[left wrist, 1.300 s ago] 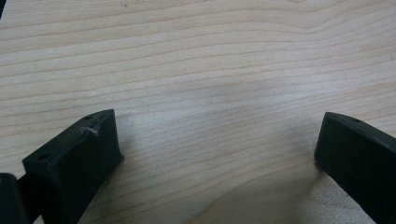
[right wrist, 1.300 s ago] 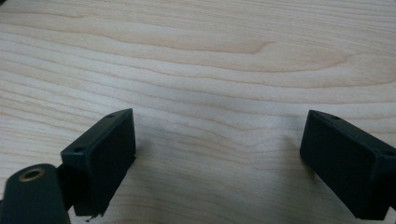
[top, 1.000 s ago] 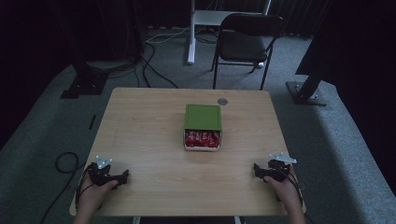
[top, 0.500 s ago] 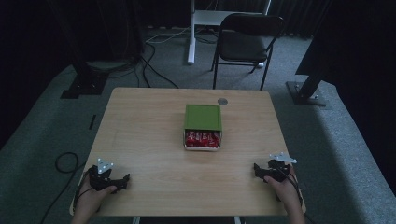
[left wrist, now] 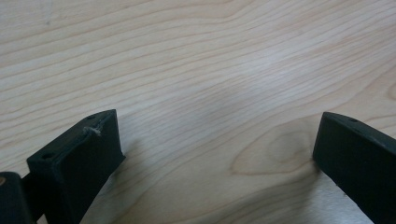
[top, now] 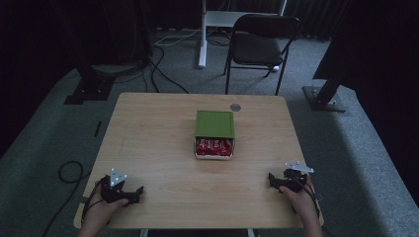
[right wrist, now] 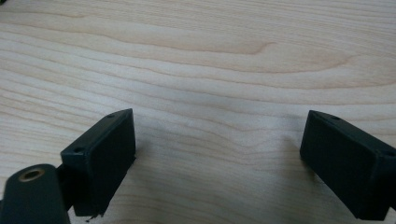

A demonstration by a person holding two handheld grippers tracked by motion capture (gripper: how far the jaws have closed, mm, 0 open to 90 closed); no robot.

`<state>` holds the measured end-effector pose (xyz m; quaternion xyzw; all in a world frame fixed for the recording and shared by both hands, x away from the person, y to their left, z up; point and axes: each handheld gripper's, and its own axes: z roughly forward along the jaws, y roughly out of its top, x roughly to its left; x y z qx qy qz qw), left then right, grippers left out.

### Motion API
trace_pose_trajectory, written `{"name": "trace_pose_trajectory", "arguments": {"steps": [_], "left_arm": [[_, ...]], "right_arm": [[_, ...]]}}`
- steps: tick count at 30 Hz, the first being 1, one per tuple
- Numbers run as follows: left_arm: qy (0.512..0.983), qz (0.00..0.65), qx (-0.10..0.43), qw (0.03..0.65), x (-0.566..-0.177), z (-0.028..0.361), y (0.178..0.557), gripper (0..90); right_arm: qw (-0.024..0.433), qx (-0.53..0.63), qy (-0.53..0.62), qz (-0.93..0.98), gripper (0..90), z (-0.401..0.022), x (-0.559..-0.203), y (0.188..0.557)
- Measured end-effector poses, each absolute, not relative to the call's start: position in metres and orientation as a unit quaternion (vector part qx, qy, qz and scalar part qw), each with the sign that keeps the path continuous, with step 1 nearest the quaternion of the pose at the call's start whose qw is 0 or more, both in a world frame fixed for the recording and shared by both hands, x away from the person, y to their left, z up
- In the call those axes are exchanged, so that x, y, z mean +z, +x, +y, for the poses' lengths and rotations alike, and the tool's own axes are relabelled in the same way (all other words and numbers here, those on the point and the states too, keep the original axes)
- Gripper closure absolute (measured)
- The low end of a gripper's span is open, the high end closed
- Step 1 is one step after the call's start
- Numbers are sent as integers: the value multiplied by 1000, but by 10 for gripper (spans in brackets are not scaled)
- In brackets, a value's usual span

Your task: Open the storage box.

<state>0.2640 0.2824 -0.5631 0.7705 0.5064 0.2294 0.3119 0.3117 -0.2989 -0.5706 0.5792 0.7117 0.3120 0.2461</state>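
Note:
A box with a green lid [top: 214, 123] sits at the middle of the wooden table [top: 158, 133]. Its near end is uncovered and shows red packets [top: 214, 146]. My left gripper [top: 137, 195] rests by the near left corner, held by a hand, jaws pointing right. My right gripper [top: 272, 181] rests by the near right corner, jaws pointing left. In the left gripper view the left gripper [left wrist: 215, 140] stands open over bare wood. The right gripper [right wrist: 217, 140] in its own view is open too, with nothing between its jaws.
A small grey round disc [top: 235, 106] lies near the table's far edge. Beyond the table stand a black folding chair [top: 262, 39], a white post [top: 202, 34] and dark stand bases [top: 323, 98]. Cables [top: 69, 170] trail on the carpet at left.
My left gripper has slid slightly toward the near edge of the table. The right gripper and the box have stayed put.

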Motion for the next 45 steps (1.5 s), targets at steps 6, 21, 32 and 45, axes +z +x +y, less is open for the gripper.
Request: {"name": "trace_pose_trajectory", "arguments": {"steps": [6,21,32,45], "left_arm": [[784,480,244,309,-555,271,266,17],[815,421,260,302,-550,232,273,59],[824,391,282,297,-551,204,278,59],[846,336,296,290,-551,163,284,59]], "right_arm": [[246,312,579,712,100,-299,-571,312],[245,312,580,712,100,-299,-571,312],[245,313,580,711,100,-299,-571,312],[245,312,580,711,100,-299,-571,312]]}}
